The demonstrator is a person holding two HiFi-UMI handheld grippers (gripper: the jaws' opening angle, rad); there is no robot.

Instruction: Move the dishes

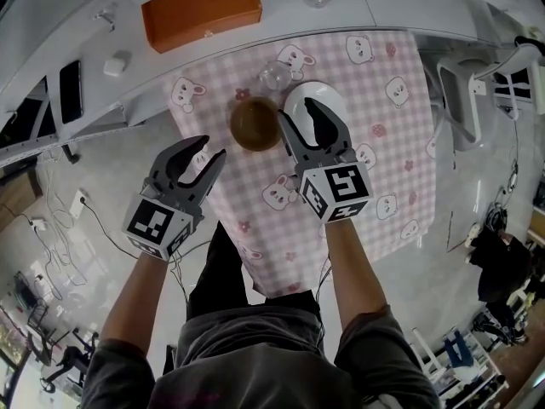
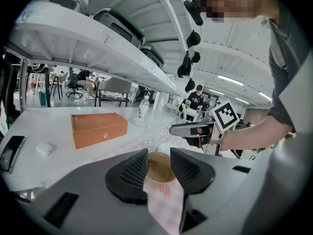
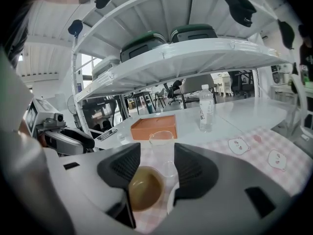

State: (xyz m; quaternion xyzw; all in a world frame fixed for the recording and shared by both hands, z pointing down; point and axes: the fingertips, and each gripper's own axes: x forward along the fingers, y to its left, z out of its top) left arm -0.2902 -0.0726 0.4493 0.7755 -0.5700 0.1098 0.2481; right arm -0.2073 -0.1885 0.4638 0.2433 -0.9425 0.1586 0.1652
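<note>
A brown bowl (image 1: 255,123) sits on the pink checked cloth (image 1: 375,186), with a white dish (image 1: 300,95) right of it and a clear glass (image 1: 274,76) just behind. My right gripper (image 1: 298,112) hovers open over the white dish, and nothing is between its jaws. In the right gripper view the brown bowl (image 3: 144,189) and the glass (image 3: 161,140) show through the gap. My left gripper (image 1: 209,152) stands open near the cloth's left edge, short of the bowl. In the left gripper view the bowl (image 2: 159,168) lies ahead between the empty jaws.
An orange box (image 1: 202,9) and a plastic bottle (image 3: 206,109) stand on the white table behind the cloth. A phone (image 1: 70,89) and a small white case (image 1: 115,65) lie at the far left. White shelves (image 3: 176,53) rise over the table's back.
</note>
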